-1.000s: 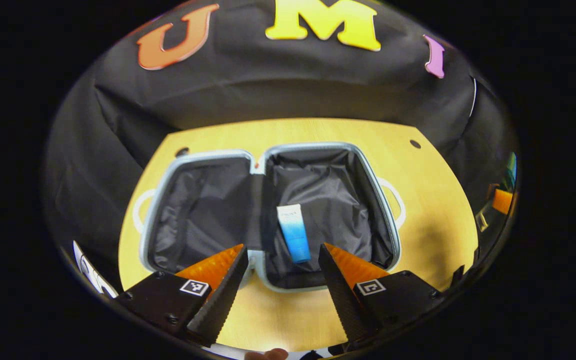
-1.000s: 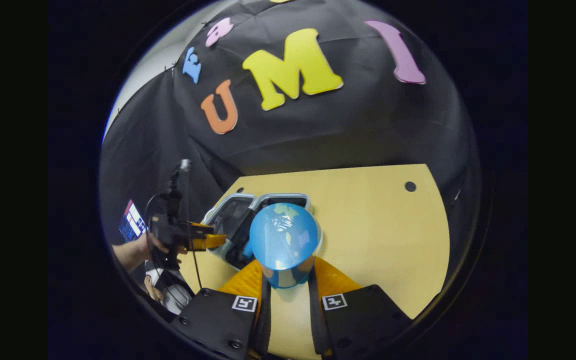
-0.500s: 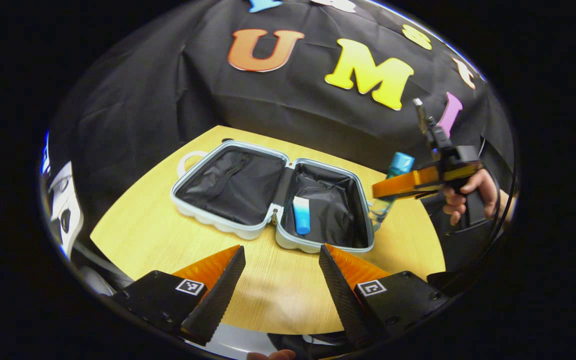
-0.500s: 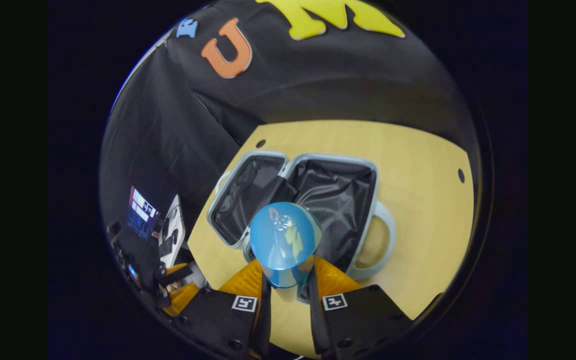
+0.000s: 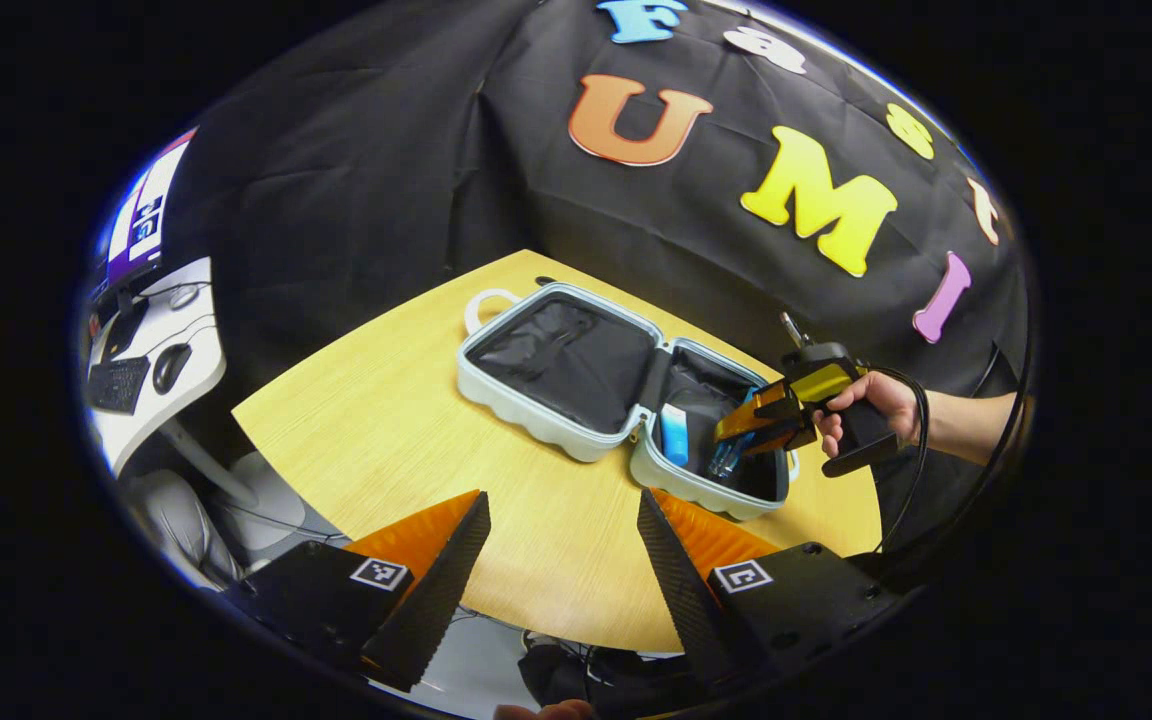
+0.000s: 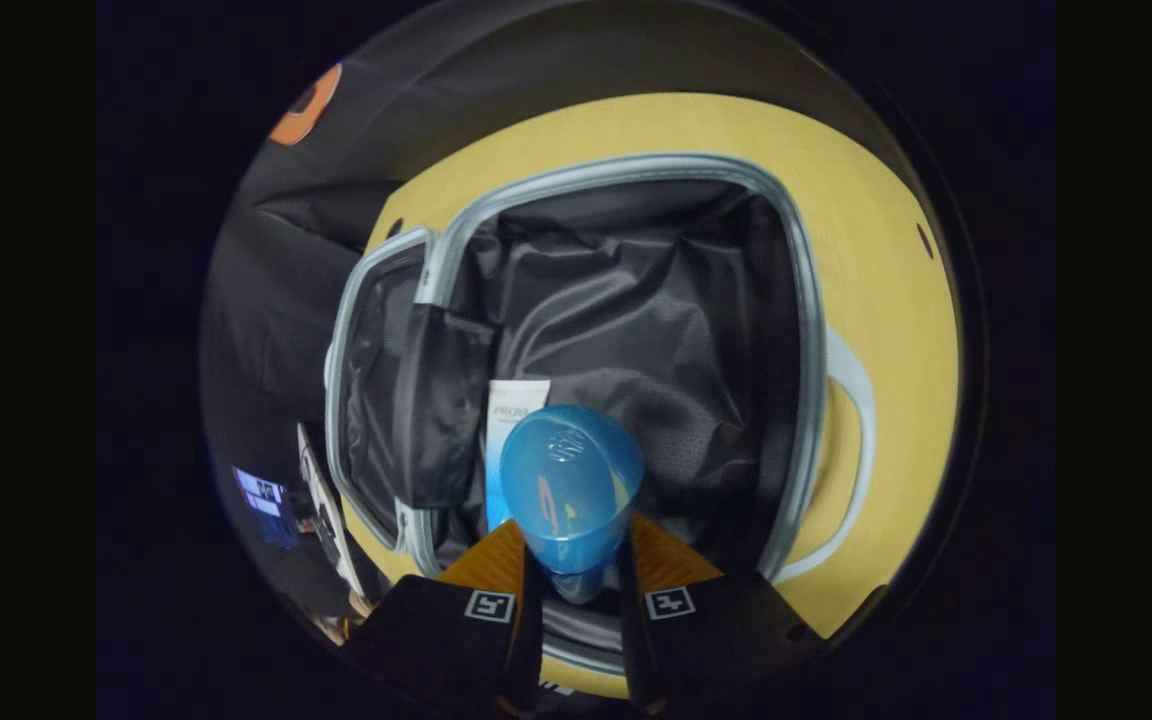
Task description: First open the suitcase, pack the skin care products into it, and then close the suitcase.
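On the wooden table [image 5: 386, 440], my right gripper [image 6: 576, 560] clenches a blue-capped bottle [image 6: 570, 490] inside the open suitcase [image 6: 804, 330], beside the tube [image 6: 514, 405]; dropped early, it could topple. My left gripper [image 5: 561, 520] is released.

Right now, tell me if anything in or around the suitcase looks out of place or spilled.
Nothing stands out. The suitcase lies open and flat on the table, a tube rests inside its right half, and the right gripper holds a blue-capped bottle over that same half. No spill shows.
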